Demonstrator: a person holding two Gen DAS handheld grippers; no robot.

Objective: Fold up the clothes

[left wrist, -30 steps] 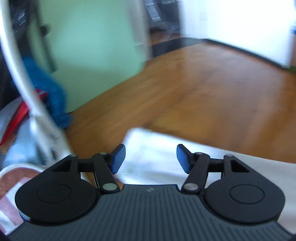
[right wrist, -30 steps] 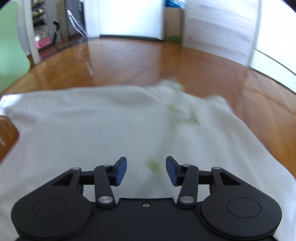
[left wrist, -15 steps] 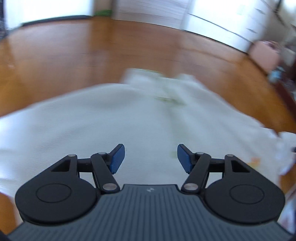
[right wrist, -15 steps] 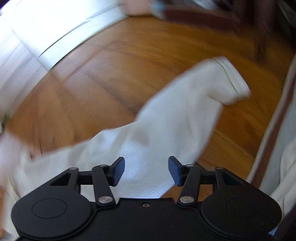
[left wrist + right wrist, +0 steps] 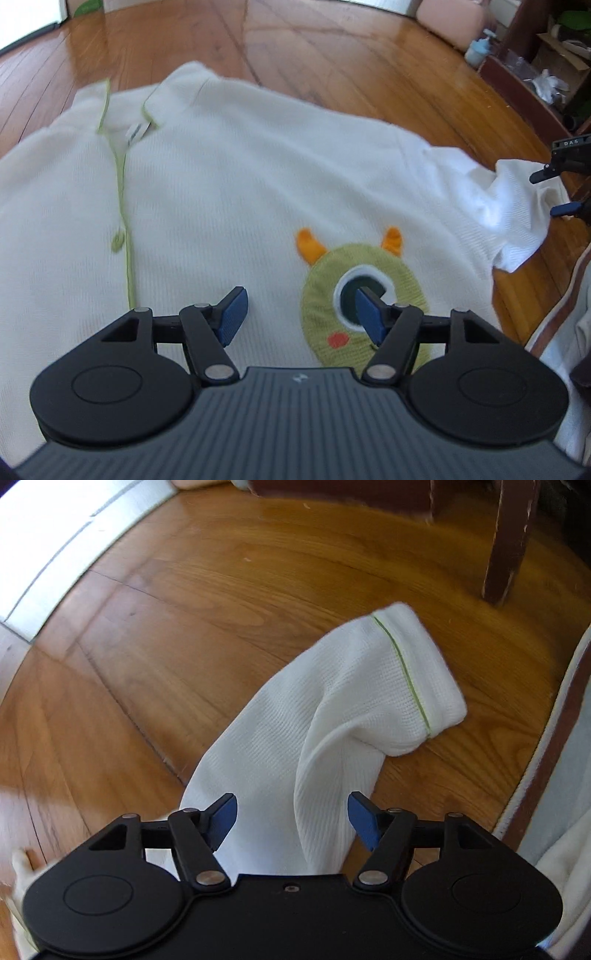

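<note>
— What's cut off?

— My gripper bodies hide the shirt's [image 5: 229, 192] lower part; its left edge runs out of view.

— Your hands?

— Both tilt steeply down. My left gripper [image 5: 300, 316] hovers released over the ribbed white knit. My right gripper [image 5: 291, 821] has just been widening — the sleeve [image 5: 354, 709] lies loose between its jaws on the wooden floor [image 5: 177, 627].

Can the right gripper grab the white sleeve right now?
Probably yes. The right gripper is open right over the sleeve, which lies bare on the wooden floor with nothing covering it.
</note>
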